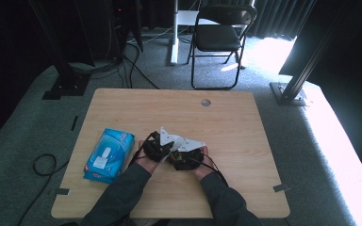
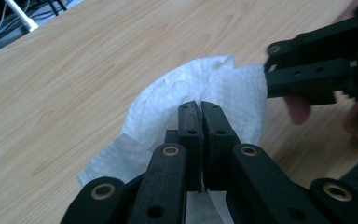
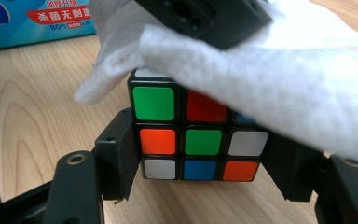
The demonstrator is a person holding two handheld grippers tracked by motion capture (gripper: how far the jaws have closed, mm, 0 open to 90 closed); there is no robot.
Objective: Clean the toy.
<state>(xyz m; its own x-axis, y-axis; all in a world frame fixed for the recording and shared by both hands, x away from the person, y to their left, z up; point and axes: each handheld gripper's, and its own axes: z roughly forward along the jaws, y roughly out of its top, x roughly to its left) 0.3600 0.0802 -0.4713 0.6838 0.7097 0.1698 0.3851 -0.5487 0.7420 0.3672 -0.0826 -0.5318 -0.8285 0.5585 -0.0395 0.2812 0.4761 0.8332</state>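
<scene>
White wipe [image 2: 177, 93], one cube [image 3: 200, 140].

black grippers [image 1: 172, 153], brass rivets, grey sleeves [image 1: 122, 193]

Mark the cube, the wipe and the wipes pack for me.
cube [image 3: 203, 141], right gripper view, green centre sticker.
wipe [image 2: 242, 88], left gripper view, its right fold.
wipes pack [image 1: 109, 155], high view, top face.

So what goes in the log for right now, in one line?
left tool: shut on wipe | right tool: shut on puzzle cube | wipe: draped over cube top | wipes pack: on table
</scene>
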